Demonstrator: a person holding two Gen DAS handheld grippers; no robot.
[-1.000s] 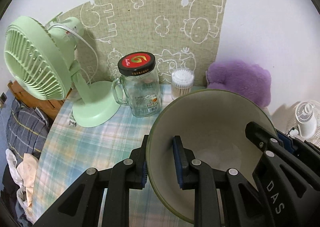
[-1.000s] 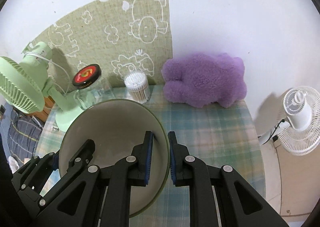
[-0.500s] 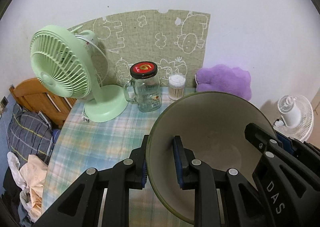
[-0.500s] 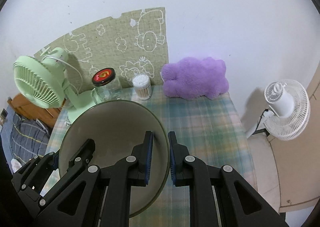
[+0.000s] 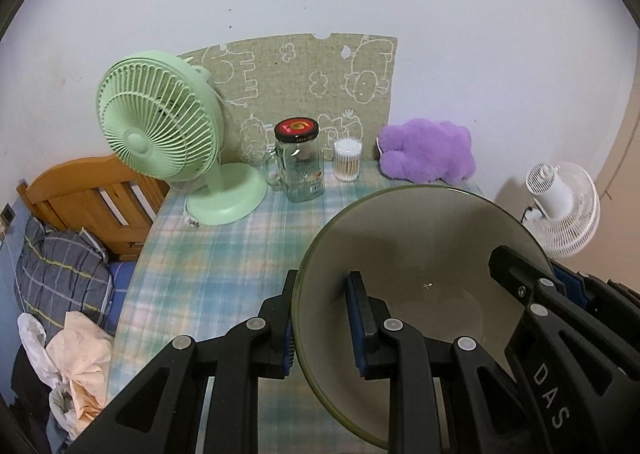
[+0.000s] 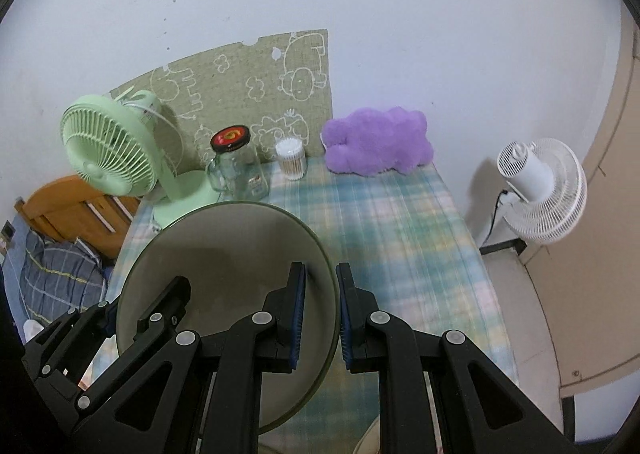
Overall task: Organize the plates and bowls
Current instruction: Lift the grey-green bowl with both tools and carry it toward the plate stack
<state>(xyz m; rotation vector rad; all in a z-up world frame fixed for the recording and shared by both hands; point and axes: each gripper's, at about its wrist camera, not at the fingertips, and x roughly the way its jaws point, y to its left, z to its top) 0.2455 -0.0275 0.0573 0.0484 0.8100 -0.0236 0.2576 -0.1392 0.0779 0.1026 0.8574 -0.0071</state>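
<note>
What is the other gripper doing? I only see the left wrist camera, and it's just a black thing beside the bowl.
Observer: The right gripper is shut on the bowl rim, one blue pad inside and one outside.
Operator: Is there table on its other side?
Observer: Yes, the checked tablecloth stretches right of the bowl to the table's edge.
Operator: What does the white fan stand on?
Observer: The white fan rises from a dark base on the floor beside the table.
</note>
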